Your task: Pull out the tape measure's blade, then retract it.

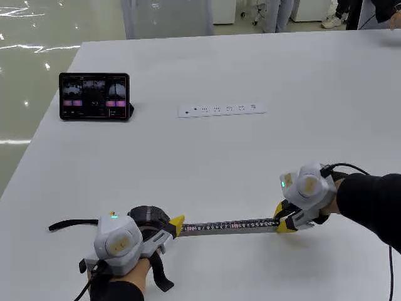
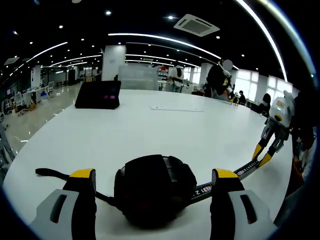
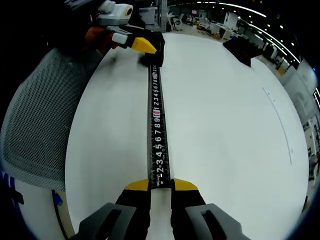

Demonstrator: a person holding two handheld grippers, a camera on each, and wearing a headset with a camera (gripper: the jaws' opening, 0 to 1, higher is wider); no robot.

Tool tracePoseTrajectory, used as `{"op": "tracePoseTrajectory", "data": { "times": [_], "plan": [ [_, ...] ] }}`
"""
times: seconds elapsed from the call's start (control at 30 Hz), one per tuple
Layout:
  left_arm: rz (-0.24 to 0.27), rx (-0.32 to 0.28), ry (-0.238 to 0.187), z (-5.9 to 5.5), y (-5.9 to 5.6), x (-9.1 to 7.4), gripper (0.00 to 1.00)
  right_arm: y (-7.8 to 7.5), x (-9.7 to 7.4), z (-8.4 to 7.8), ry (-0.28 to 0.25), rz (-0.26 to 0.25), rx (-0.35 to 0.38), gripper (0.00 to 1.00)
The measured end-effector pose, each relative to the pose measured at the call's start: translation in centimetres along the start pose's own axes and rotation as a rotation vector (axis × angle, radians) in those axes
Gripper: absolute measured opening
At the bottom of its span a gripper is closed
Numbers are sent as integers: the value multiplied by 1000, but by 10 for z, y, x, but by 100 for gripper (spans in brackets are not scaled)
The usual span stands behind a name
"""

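Pinching the blade [image 3: 156, 120] tip at 4 o'clock, the right tool [image 3: 160, 185] holds it straight over the counter [image 1: 250, 157] from the case [image 1: 149, 219] at 7 o'clock. The left tool [image 1: 164, 233] straddles the case; whether it clamps cannot be told. Retraction is probably best done slowly, with the blade guided straight.

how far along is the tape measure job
Done: the blade is pulled out, lying along the table from the black case. In hand: the right hand-held gripper pinches the blade's end; the left hand-held gripper has its jaws either side of the case. To do: retracting the blade.
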State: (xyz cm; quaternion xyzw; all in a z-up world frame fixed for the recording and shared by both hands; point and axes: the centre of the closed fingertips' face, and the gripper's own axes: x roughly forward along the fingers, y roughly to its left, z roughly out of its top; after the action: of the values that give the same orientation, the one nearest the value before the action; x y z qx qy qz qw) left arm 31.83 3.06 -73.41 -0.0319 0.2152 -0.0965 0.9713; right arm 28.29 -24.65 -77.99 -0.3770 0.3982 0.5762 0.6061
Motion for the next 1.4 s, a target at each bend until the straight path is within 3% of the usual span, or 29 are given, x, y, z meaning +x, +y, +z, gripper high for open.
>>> {"op": "tracePoseTrajectory", "data": {
  "times": [0.13,0.23,0.4,0.57,0.7,0.8,1.1,1.4],
  "plan": [
    [-12,12,11,-3,-3,1,85,-1,0,-1,-9,-3,64,11],
    [-12,-2,30,-7,-3,1,74,-1,0,-1,-23,-8,95,10],
    [1,-33,50,-9,1,4,65,0,1,-1,1,-1,61,10],
    [-5,-19,69,-11,-1,4,64,1,1,0,27,13,33,10],
    [-4,-16,121,-12,-2,4,63,1,1,-1,31,13,8,10],
    [-8,-5,133,-14,-2,4,62,0,1,0,27,11,30,9],
    [-13,-10,137,-14,-2,4,63,0,2,3,48,6,63,10],
    [-20,-5,152,-15,-2,4,63,0,3,4,65,10,44,10]
  ]
}}
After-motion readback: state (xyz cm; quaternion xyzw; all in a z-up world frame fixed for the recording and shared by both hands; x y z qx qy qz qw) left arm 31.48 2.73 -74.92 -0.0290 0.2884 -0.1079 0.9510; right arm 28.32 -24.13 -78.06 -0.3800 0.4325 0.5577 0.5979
